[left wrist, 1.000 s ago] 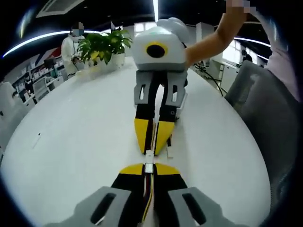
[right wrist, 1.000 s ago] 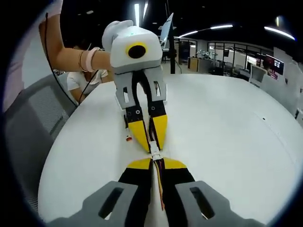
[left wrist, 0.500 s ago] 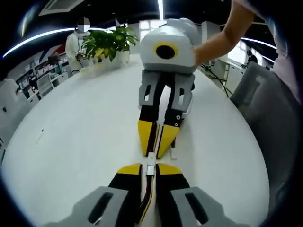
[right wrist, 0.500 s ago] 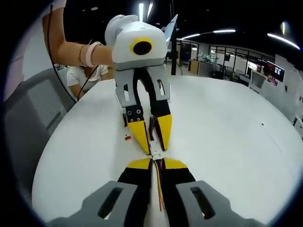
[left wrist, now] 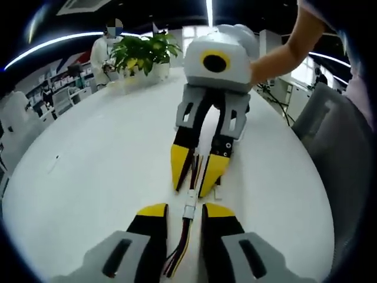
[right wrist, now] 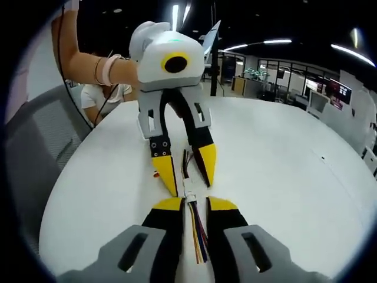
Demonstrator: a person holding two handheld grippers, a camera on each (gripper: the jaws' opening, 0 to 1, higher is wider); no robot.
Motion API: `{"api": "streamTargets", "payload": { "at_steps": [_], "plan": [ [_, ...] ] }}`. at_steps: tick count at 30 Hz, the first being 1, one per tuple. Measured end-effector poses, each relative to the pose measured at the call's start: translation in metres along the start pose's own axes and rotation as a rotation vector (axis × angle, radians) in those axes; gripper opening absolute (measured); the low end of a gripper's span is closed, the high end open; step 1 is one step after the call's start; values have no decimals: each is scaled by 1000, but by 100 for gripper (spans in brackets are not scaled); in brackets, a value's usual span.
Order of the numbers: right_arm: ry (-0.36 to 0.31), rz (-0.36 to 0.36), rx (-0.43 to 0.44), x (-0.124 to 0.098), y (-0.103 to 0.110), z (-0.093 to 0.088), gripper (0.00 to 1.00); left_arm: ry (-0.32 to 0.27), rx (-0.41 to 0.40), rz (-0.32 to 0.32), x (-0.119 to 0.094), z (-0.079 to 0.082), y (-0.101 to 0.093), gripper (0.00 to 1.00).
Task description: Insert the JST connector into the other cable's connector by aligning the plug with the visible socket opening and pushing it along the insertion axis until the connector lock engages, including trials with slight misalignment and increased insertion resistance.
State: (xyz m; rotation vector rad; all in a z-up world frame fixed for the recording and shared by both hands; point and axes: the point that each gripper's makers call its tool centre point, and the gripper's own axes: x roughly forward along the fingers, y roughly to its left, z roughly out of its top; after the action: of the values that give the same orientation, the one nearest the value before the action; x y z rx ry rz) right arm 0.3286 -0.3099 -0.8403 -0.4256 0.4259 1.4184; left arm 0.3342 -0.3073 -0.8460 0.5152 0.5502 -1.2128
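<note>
White mated JST connectors point(left wrist: 190, 205) rest on the counter point(left wrist: 94, 171) between your left gripper point(left wrist: 181, 213), jaws apart, and right gripper point(right wrist: 192, 205), jaws near-closed around its cable, apparently after seating.

connectors point(left wrist: 190, 206) between grippers, probably on table point(left wrist: 100, 165)

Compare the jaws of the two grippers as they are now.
The left gripper has its jaws spread wide, clear of the white connector. The right gripper has its jaws much narrower, close beside its wires. Both meet tip to tip over the white table.
</note>
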Motion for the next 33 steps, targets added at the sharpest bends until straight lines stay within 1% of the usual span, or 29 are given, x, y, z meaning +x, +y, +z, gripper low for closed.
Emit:
{"api": "streamTargets", "payload": {
  "at_steps": [4,7,9,12,13,15,17,19,22,23,24,27,30,33],
  "plan": [
    [-22,-7,-6,-5,-1,6,11,7,12,18,-4,3,-2,17],
    [-33,-3,-22,-10,3,13,11,-25,30,41,-12,14,-2,19],
    [-38,1,-32,-13,5,16,11,-33,45,59,-18,18,0,20],
    [-39,5,-43,-16,8,19,11,-39,64,69,-26,23,-2,20],
    [-36,7,-42,-16,9,19,12,-41,64,69,-24,20,1,20],
    [-35,13,-54,-18,13,21,13,-40,74,67,-28,20,-2,20],
    [-35,21,-64,-18,17,22,13,-33,85,61,-30,19,-7,20],
    [-32,28,-74,-19,21,23,12,-18,76,59,-30,14,-12,21],
    [-32,37,-80,-19,23,22,12,-26,62,57,-31,10,-23,20],
    [-29,40,-80,-19,24,21,12,-33,52,49,-31,9,-29,20],
    [-23,41,-80,-19,25,20,12,-34,49,45,-31,8,-31,20],
    [-5,50,-82,-18,28,14,12,-15,43,19,-26,-1,-44,20],
    [5,64,-71,-17,29,6,11,-4,39,24,-25,-5,-46,19],
    [18,72,-60,-16,33,0,11,-18,11,29,-26,-5,-44,19]
  ]
}}
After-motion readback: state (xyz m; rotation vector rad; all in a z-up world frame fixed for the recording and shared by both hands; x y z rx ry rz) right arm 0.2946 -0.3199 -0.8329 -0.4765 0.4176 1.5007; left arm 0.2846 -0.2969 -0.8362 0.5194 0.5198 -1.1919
